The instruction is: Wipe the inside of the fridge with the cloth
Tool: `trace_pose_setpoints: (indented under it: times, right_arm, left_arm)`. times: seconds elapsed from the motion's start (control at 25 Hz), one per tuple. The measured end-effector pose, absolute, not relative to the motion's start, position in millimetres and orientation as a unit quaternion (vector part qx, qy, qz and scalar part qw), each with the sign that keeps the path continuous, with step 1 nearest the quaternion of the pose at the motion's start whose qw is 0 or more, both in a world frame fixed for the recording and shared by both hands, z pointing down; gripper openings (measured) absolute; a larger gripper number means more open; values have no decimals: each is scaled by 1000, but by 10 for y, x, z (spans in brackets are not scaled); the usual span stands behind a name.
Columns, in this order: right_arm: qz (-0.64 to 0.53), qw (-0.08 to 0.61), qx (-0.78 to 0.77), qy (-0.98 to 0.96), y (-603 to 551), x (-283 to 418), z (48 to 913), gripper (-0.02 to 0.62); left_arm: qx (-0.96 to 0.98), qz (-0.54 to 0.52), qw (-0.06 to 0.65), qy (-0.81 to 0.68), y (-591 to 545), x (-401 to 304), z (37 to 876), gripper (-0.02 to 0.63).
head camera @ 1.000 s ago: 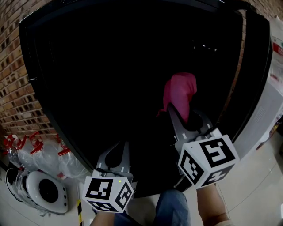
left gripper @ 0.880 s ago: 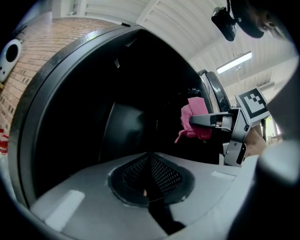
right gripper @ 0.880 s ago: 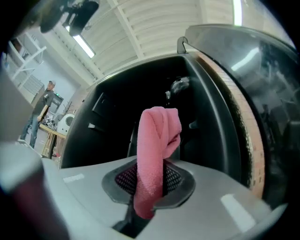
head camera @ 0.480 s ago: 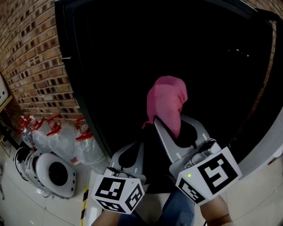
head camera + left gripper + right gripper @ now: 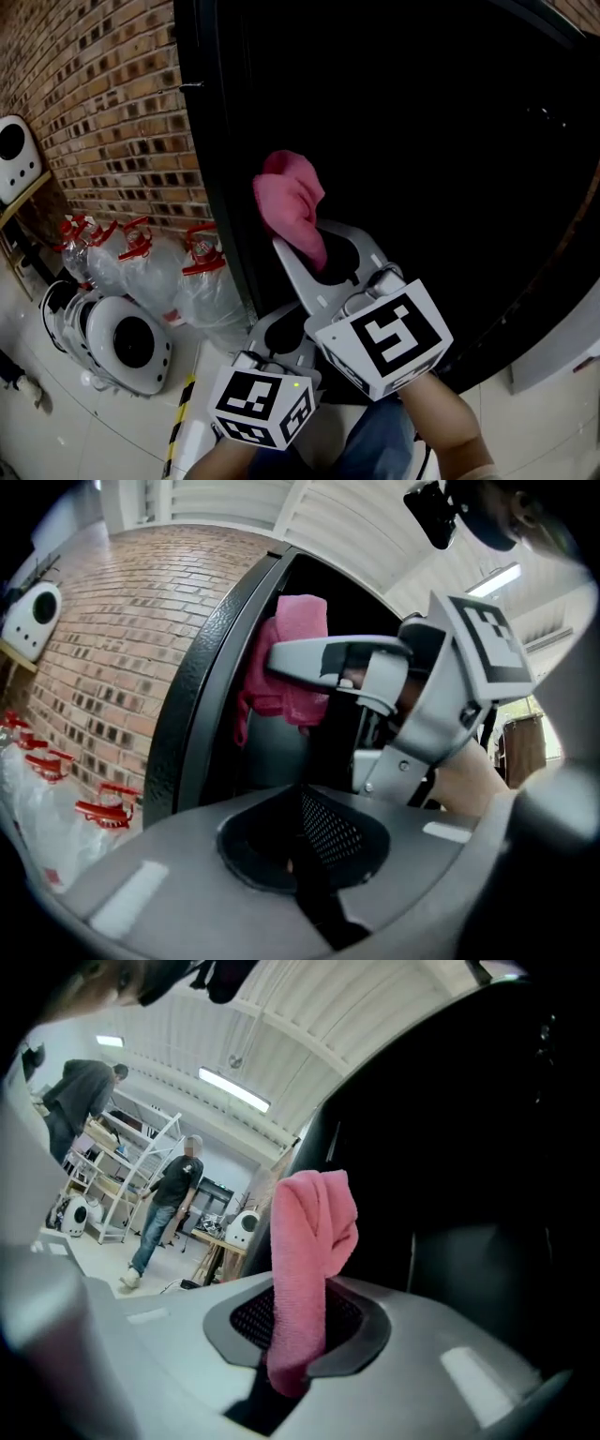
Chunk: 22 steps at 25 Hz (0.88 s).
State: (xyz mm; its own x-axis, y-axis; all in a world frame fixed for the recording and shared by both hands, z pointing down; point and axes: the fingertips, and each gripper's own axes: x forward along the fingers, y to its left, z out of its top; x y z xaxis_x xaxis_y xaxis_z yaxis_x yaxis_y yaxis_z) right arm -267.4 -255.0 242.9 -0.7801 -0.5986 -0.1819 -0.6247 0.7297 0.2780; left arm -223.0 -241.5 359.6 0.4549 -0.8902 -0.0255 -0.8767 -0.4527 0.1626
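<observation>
A pink cloth (image 5: 291,204) hangs from my right gripper (image 5: 302,234), whose jaws are shut on its lower end. It is held up in front of the black fridge (image 5: 422,141), near that fridge's left edge (image 5: 220,178). The fridge's inside is too dark to make out. In the right gripper view the cloth (image 5: 311,1232) stands up out of the closed jaws of my right gripper (image 5: 300,1321). My left gripper (image 5: 281,323) sits lower, just under the right one, partly covered by it. The left gripper (image 5: 300,803) is shut with nothing in it, and the cloth (image 5: 286,658) shows above it.
A brick wall (image 5: 112,112) runs along the left of the fridge. Large water bottles with red caps (image 5: 141,262) and a round white appliance (image 5: 117,342) stand on the floor below it. The right gripper view shows a person (image 5: 169,1206) and shelving in the room behind.
The right gripper has carried the pink cloth leftward, from the fridge's middle to its left edge. The left gripper has stayed shut beneath it.
</observation>
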Motion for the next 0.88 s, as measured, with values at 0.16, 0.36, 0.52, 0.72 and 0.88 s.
trace_pose_setpoints:
  times: [0.16,0.36,0.52,0.72,0.88]
  right_arm:
    - [155,33,-358,920,-2941,-2628,2549,55]
    - [136,39,-386,911,-3451,-2541,2669,55]
    - [130,37,-410,902,-3899,-2517,2740,55]
    - [128,11,-446,886,-4418,-2505,2774,55]
    - [131,-13,-474,871,-4727,-2433,2780,55]
  left_arm:
    - [850,-59,65,-519,-2415,-2250,3602,14]
    - [849,-69,64,-519,-2444,-2244,3541,14]
    - [847,-74,61,-523,-2461,-2283,3503,14]
    - [845,-80,57,-526,-2430,-2323,3430,14]
    - [844,-82,56,-527,-2441,-2352,3409,14]
